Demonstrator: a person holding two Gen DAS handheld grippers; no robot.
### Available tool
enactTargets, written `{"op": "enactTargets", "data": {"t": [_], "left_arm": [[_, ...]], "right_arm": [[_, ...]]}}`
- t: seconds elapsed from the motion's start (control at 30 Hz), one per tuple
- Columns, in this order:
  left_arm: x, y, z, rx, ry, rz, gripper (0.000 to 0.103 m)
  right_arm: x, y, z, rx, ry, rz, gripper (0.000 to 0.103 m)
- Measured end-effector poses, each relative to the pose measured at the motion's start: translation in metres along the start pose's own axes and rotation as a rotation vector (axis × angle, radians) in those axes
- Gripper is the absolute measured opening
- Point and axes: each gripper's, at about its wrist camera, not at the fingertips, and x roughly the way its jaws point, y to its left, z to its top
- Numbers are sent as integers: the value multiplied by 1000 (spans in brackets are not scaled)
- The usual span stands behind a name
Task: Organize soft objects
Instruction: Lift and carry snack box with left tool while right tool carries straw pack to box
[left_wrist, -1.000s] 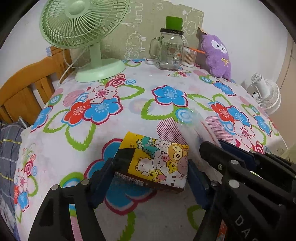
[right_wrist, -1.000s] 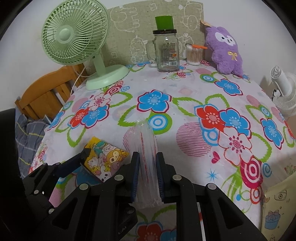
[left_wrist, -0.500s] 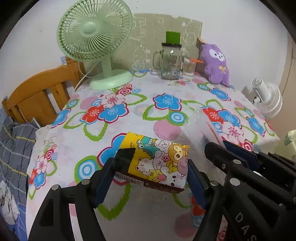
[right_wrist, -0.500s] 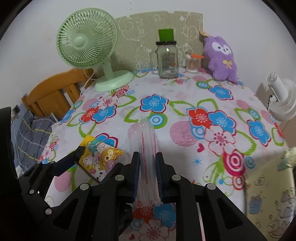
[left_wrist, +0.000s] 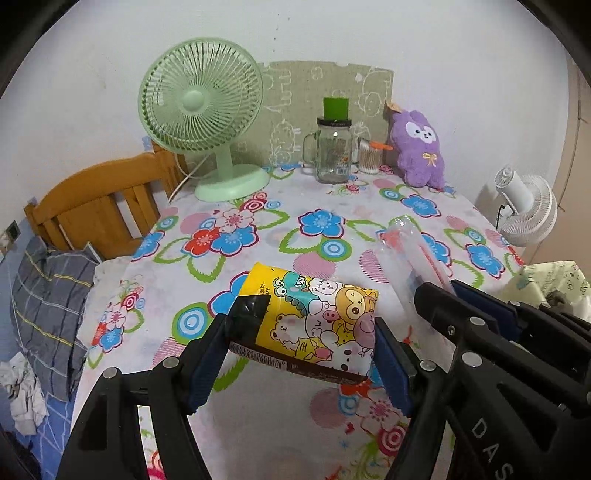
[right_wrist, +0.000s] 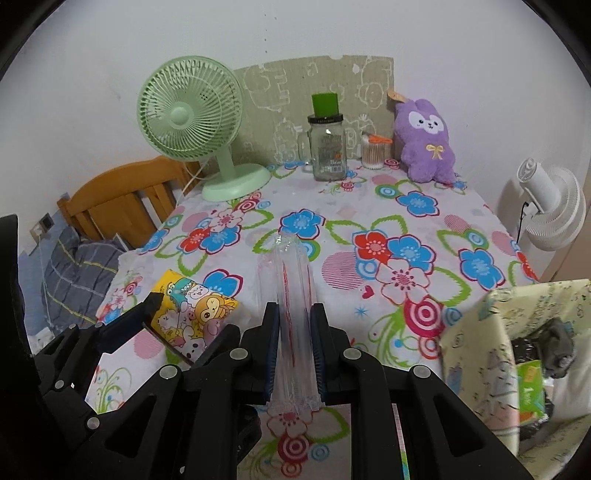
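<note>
My left gripper (left_wrist: 303, 332) is shut on a yellow cartoon-print tissue pack (left_wrist: 314, 325) and holds it above the near part of the flowered table (left_wrist: 258, 258). My right gripper (right_wrist: 294, 325) is shut on a clear plastic packet with red print (right_wrist: 291, 280), also held above the table. The tissue pack also shows in the right wrist view (right_wrist: 192, 314), and the clear packet in the left wrist view (left_wrist: 410, 247). A purple plush toy (right_wrist: 424, 144) sits at the table's far right.
A green desk fan (right_wrist: 195, 122), a glass jar with a green lid (right_wrist: 327, 147) and a cotton-swab cup (right_wrist: 375, 153) stand at the back. A pale yellow fabric bin (right_wrist: 517, 350) holding items is at the near right. A wooden headboard (right_wrist: 122, 199) is left; a white fan (right_wrist: 550, 206) is right.
Both grippers have risen and pulled back from the table with their loads. More of the table, the bed and the fabric bin has come into view.
</note>
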Motion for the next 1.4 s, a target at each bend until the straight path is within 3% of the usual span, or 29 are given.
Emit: {"op": "enactTargets", "data": {"t": [0.63, 1.4], "left_arm": [[-75, -40, 4, -9, -93, -7, 76], [-97, -101, 4, 21, -158, -70, 77]], "right_arm": [[-86, -20, 3, -61, -80, 38, 20], [-133, -76, -5, -40, -157, -16, 20]]}}
